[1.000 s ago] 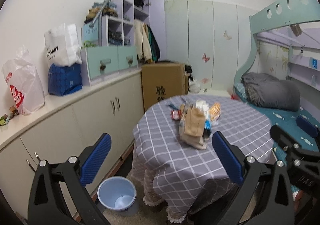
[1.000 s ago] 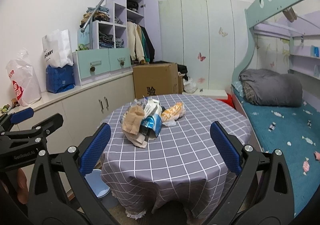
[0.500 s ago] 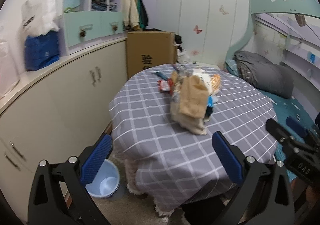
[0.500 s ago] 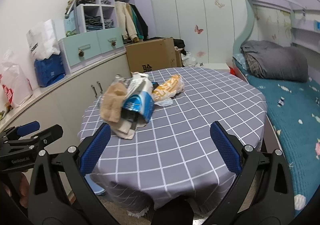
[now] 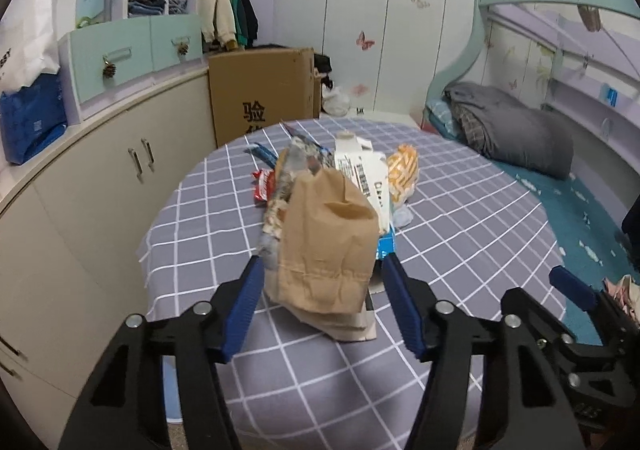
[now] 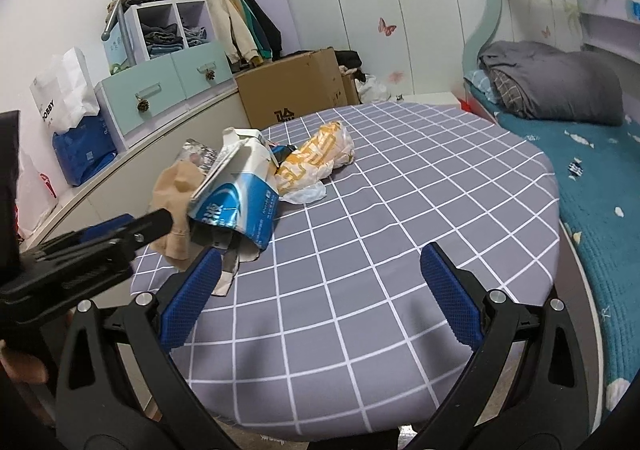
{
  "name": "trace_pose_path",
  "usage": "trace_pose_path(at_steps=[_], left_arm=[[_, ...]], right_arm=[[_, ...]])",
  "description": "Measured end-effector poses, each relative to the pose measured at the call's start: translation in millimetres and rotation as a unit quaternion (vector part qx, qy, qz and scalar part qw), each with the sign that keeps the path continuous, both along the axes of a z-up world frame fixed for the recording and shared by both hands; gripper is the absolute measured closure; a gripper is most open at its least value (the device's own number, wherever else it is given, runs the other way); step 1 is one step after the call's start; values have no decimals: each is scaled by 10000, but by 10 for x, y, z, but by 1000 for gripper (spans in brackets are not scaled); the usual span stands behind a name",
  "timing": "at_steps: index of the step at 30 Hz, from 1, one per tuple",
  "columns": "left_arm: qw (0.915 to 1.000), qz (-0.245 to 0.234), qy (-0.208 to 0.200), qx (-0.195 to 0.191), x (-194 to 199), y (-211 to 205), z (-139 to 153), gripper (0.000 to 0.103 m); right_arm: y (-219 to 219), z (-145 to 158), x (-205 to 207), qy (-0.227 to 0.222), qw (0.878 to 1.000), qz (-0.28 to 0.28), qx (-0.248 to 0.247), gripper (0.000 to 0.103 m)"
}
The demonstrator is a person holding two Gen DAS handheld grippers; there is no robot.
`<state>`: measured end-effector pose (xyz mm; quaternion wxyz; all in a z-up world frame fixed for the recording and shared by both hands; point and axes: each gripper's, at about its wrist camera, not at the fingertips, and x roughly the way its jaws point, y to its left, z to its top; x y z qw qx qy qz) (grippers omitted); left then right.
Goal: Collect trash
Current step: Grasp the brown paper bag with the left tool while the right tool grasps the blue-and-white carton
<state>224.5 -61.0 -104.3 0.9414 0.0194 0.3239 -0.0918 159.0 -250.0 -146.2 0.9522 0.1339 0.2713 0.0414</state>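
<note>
A heap of trash lies on the round table with the grey checked cloth (image 5: 460,234): a brown paper bag (image 5: 328,242), a white and blue carton (image 6: 240,201), an orange wrapper (image 6: 316,157) and a red wrapper (image 5: 264,183). My left gripper (image 5: 323,262) is low over the table's near edge. Its jaws are closing with the brown bag between them, and the pads stand just beside the bag's sides. My right gripper (image 6: 320,252) is open over bare cloth, to the right of the heap, with nothing between its fingers. The left gripper (image 6: 120,234) also shows in the right wrist view, reaching at the bag.
Beige cabinets (image 5: 100,177) curve along the left wall. A cardboard box (image 5: 264,93) stands behind the table. A bed with a grey blanket (image 5: 520,129) is on the right. A bit of a light blue bin (image 5: 170,390) shows on the floor under the table's left edge.
Both grippers have come forward and down to the table. The left jaws have narrowed from wide open to either side of the brown bag. The right jaws stay wide.
</note>
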Motion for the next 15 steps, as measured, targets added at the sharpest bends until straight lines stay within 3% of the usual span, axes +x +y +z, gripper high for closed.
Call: trace_pose_path(at_steps=[2,3,4,6,12,15], left_arm=[[10000,23,47,77,68,-15,-42,52],[9999,61,39,123,80,-22,-46,67],[9999,71,45,107,89,-14,-40,88],[9998,-11,74,-199,81,69,-14,100],[9957,-5,-344,-860,-161,291,154,101],[9935,105,-560,-989,-298,400,239,101]], right_arm=[[-13,-21,39,41,10000,14,22,6],[-25,-31,66,69,10000,24,57,6],[-37,-40,77,80,9999,31,77,6],[-54,-45,95,85,9999,36,100,6],[-11,7,117,11,9996,146,236,6],[63,64,136,-37,9991,279,322,6]])
